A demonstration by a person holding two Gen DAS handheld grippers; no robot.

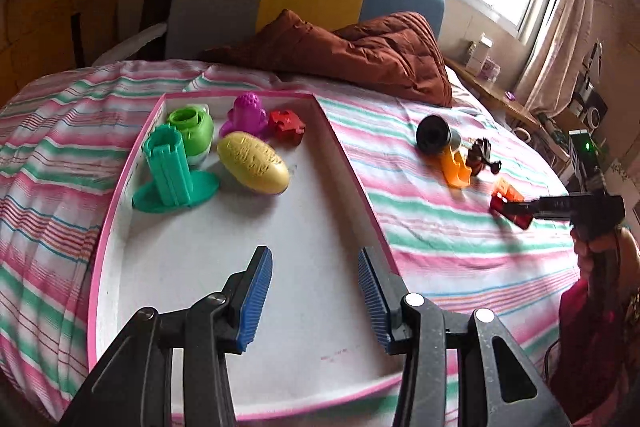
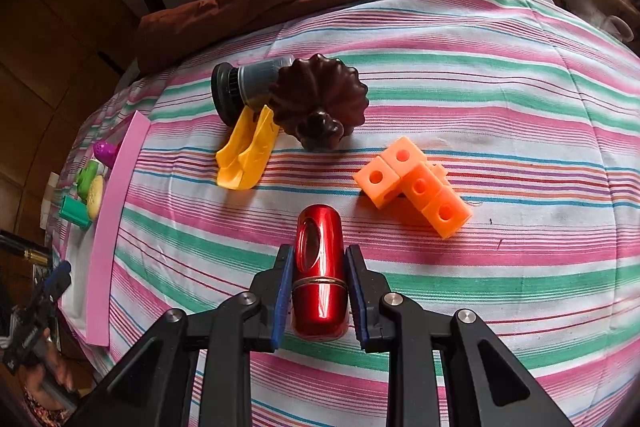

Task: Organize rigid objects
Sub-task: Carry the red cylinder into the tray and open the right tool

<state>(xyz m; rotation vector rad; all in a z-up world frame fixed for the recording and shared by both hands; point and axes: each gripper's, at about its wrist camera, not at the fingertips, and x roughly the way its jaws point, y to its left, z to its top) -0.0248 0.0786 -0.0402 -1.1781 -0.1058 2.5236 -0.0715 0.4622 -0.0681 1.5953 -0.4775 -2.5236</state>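
Bed: striped sheet (image 2: 480, 75) over a soft, domed mattress; brown quilt (image 1: 360, 51) bunched at the head, window behind.
Tray: pink-rimmed box (image 1: 348, 163) on the bed's left part, white floor mostly bare toward the near end.
In tray: green stand (image 1: 172, 175), lime pot (image 1: 192, 131), yellow oval (image 1: 252, 163), purple toy (image 1: 246, 115) and red piece (image 1: 286, 127), all grouped at the far end.
Loose on sheet: dark nozzle (image 2: 240, 87), brown shell shape (image 2: 320, 99) and yellow scoop (image 2: 246, 155) touching one another; orange cubes (image 2: 416, 183) just beside the can.
Can: red can (image 2: 320, 267) lying along the right gripper's fingers, near the sheet, well apart from the tray.
Right gripper (image 2: 320, 291): pads pressed on the can's sides at its gold band.
Left gripper (image 1: 316, 299): spread wide, holding nothing, over the tray's near end.
Risk: the can is smooth, glossy and round, so a tilt on the way to the tray could let it slide out forward.
Risk: set down on the soft sheet or flat tray floor, it may roll into the grouped toys.
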